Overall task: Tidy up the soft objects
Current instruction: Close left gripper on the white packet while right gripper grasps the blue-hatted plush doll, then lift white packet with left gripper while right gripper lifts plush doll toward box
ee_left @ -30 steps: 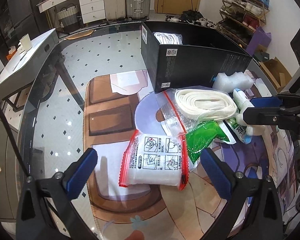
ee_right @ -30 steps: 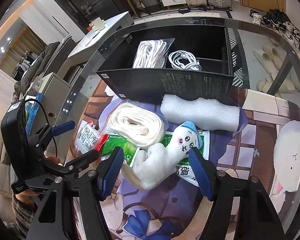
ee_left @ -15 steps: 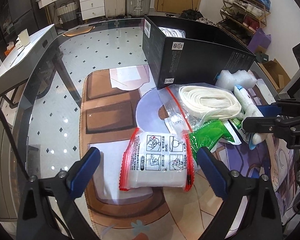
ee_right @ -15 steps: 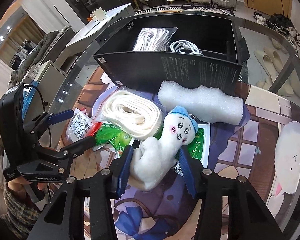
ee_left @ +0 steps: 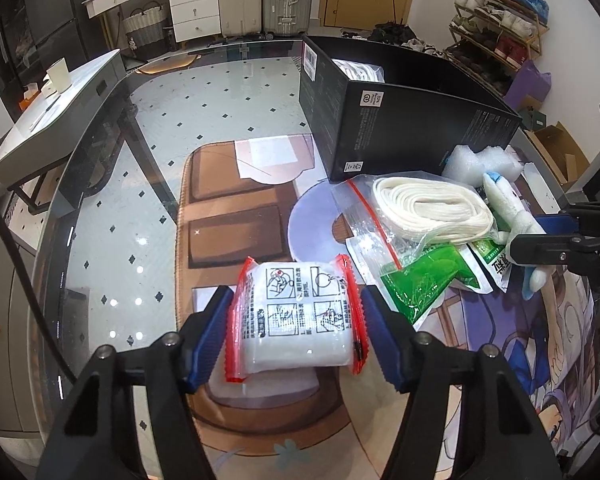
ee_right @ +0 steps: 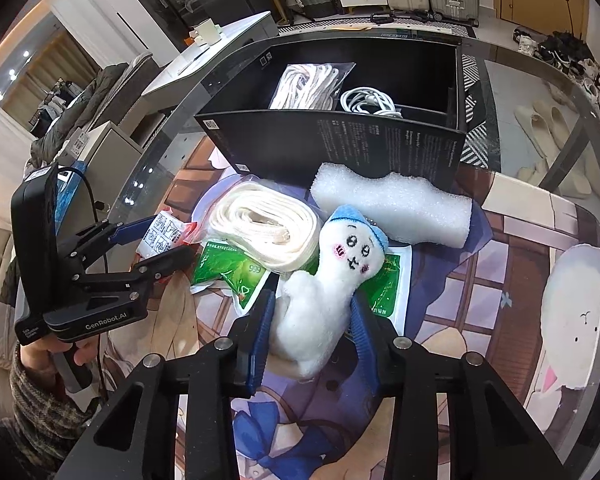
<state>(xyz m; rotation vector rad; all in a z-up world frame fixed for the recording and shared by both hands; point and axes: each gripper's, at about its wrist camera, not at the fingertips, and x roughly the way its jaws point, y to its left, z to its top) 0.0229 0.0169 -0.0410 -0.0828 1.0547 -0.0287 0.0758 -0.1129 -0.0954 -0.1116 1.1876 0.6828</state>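
Observation:
A white packet with red edges [ee_left: 300, 320] lies on the mat between the pads of my left gripper [ee_left: 294, 324]. Its jaws are closing and both pads press on the packet's red edges. My right gripper [ee_right: 312, 312] is also closing, its pads squeezing the body of a white plush toy with a blue cap [ee_right: 340, 264]. The toy lies over a green packet [ee_right: 388, 280]. Behind it stands a black box [ee_right: 340, 148] holding a bagged white rope [ee_right: 304, 88] and a white cable [ee_right: 368, 102].
A coil of white strap in a zip bag [ee_right: 264, 232], another green packet [ee_right: 224, 276] and a white foam block [ee_right: 392, 208] lie between the grippers and the box. The glass table's edge [ee_left: 64, 240] curves along the left. A person's hand [ee_right: 60, 356] holds the left gripper.
Both pairs of jaws have closed in. The left pair now touches the packet's edges, and the right pair squeezes the plush toy, which has shifted and tilted up between the pads.

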